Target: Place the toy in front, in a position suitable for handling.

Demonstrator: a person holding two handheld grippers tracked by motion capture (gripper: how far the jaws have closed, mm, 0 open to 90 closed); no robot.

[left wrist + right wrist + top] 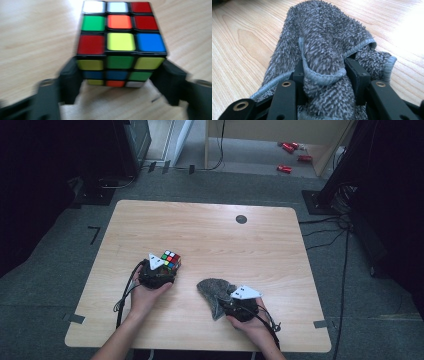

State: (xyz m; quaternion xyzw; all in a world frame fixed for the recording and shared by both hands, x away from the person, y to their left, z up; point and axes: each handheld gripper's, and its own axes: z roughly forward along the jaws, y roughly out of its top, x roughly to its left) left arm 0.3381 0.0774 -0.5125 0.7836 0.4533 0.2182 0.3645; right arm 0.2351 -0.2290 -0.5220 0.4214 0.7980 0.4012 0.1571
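Both tongs sit near the person's edge of the bench [210,220], one in each hand. Left tongs [117,72] are clamped on a scrambled puzzle cube [120,42], one black jaw pressing each side of its lower layers; the left gripper view is blurred, but the contact on both sides is plain. From above, the left hand [147,292] holds these tongs [165,267] left of the bench's middle, with the cube [171,259] just beyond the grey three-cornered plate [154,260]. Whether the cube rests on the wood or is lifted off it cannot be told.

Right tongs [324,72] are closed on a bunched grey cloth [324,45], a fold with a pale stitched hem squeezed between the jaws. The rest of the shaggy cloth spreads forward and to the sides onto the wood. In the high view the right hand [250,320] holds these tongs [227,297] near the front edge, the cloth [214,290] lying crumpled to their left, apart from the cube.

Farther off, a small dark round disc [241,219] sits near the bench's far edge. Beyond the bench, several red objects [292,155] lie on the floor.
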